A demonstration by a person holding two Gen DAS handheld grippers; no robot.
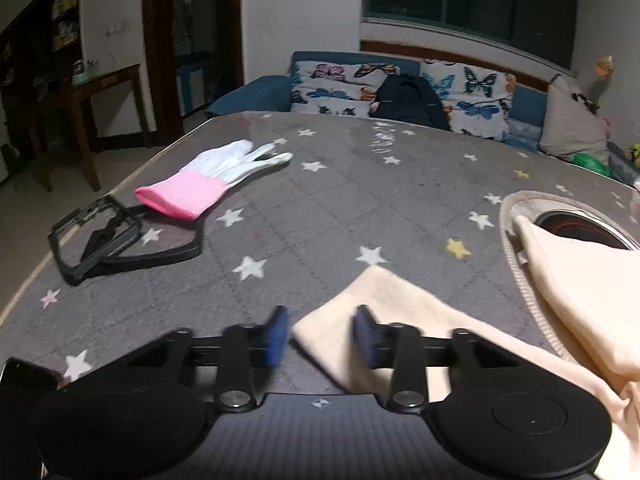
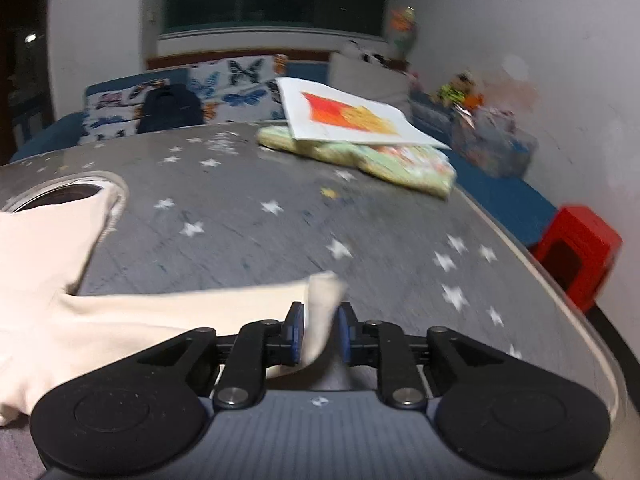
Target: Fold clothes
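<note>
A cream garment (image 1: 580, 280) lies on the grey star-patterned table (image 1: 320, 200), its ribbed neckline (image 1: 510, 240) facing away. One flat cream corner (image 1: 332, 320) reaches between the blue pads of my left gripper (image 1: 322, 336), which stands open around it without pinching. In the right wrist view the cream garment (image 2: 48, 280) stretches from the left, and a narrow end of it (image 2: 320, 304) stands up between the pads. My right gripper (image 2: 320, 332) is shut on that end, just above the table (image 2: 360, 220).
A white and pink glove (image 1: 212, 176) and a black plastic frame (image 1: 104, 240) lie at the table's left. A folded green cloth pile (image 2: 380, 160) under a white printed sheet (image 2: 352, 116) sits at the far right. A red stool (image 2: 576, 256) stands beyond the right edge, a butterfly sofa (image 1: 400, 84) behind.
</note>
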